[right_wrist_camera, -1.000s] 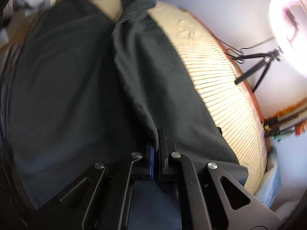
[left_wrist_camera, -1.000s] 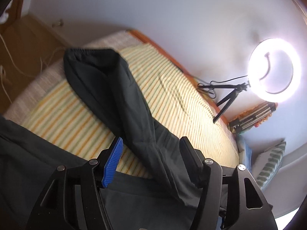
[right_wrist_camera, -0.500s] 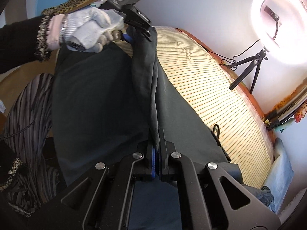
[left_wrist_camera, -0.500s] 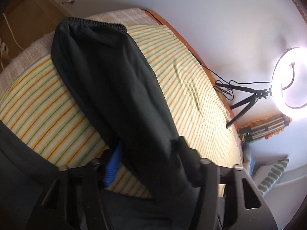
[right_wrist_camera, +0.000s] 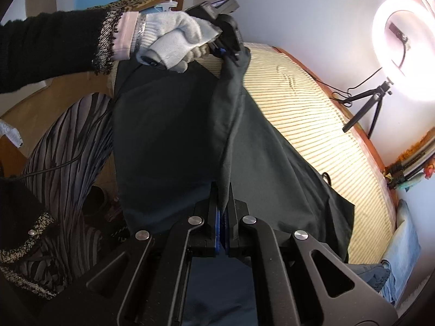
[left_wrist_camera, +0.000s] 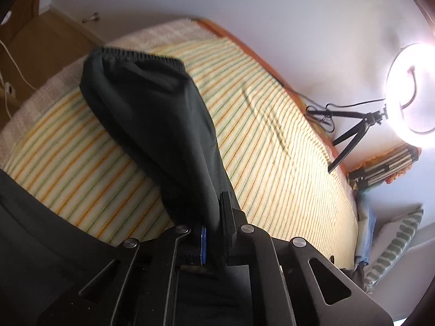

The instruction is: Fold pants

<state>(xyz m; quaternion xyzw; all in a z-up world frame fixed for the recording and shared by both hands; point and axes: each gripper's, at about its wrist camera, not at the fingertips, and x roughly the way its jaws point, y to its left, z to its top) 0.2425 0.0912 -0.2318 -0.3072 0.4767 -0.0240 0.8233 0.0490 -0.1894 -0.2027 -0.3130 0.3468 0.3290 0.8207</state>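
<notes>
Dark pants (left_wrist_camera: 163, 135) were held above a striped bedspread (left_wrist_camera: 285, 149), one leg trailing to its elastic cuff on the bed. The left gripper (left_wrist_camera: 214, 233) was clamped on a bunched fold of the fabric, as was the right gripper (right_wrist_camera: 223, 217) on the same raised ridge of cloth. A lit ring light (right_wrist_camera: 402, 54) was seen on a tripod (left_wrist_camera: 353, 133) beside the bed.

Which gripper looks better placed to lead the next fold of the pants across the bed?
Probably left. The left gripper pinches the pants with a leg stretching over the striped bed; the right gripper clamps the same raised fold nearer the person, suited to anchoring.
</notes>
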